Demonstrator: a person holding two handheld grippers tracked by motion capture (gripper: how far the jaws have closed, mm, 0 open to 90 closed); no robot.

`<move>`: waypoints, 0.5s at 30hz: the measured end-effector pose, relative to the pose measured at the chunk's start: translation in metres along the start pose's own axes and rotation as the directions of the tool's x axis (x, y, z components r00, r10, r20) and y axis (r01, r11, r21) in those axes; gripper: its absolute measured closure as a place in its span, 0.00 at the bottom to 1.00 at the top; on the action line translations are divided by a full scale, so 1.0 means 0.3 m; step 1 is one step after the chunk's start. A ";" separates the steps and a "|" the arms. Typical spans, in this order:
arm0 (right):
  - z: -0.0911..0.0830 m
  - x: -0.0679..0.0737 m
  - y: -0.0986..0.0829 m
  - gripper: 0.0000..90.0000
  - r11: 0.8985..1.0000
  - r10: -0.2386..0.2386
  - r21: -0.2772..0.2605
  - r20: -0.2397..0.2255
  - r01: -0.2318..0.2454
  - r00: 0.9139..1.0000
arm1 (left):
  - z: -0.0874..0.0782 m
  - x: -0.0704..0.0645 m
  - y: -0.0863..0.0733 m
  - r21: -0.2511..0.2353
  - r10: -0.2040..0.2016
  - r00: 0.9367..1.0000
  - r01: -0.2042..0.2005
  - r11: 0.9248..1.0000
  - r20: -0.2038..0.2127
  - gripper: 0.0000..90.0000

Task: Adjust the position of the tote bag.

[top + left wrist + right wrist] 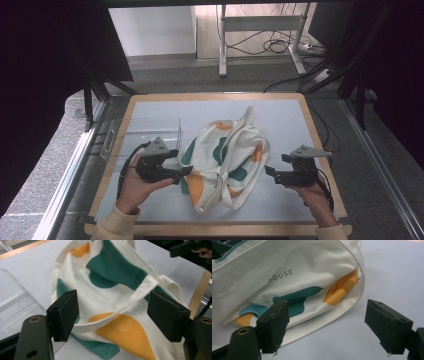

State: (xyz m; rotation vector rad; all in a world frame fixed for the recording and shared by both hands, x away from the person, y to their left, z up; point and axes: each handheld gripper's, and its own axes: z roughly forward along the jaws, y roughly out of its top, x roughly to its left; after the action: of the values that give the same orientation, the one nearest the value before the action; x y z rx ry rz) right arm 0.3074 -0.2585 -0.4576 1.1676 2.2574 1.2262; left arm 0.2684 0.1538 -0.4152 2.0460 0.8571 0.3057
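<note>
Surface: pale grey mat is lying on a wooden-edged table, with a dark floor, trailing cables and a white desk frame showing at the frame's top.
Left edge: clear plastic tray is sitting at centre left, just beside the bag.
Left gripper: jaws are spreading wide, closing in on the bag's left edge, probably to pinch a strap.
Centre: crumpled cream canvas tote bag with green and orange patches is lying mid-frame, straps loose.
Right gripper: jaws are standing apart, holding nothing, hovering near the bag's right side, likely waiting to steady it.
</note>
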 end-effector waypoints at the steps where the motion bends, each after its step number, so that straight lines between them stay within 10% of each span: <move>1: -0.001 -0.001 -0.001 0.22 1.000 0.001 0.003 0.004 -0.001 1.000 | 0.003 -0.005 0.003 0.005 0.011 1.000 -0.011 1.000 0.004 0.28; 15: 0.004 -0.010 0.004 0.22 1.000 0.000 -0.005 -0.003 0.000 1.000 | 0.013 -0.061 -0.007 0.016 0.039 0.994 -0.041 0.999 0.103 0.30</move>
State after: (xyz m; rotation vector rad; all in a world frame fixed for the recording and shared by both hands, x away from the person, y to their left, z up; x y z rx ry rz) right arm 0.3105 -0.2600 -0.4576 1.1652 2.2545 1.2341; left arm 0.2558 0.1397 -0.4175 2.0786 0.7597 0.2138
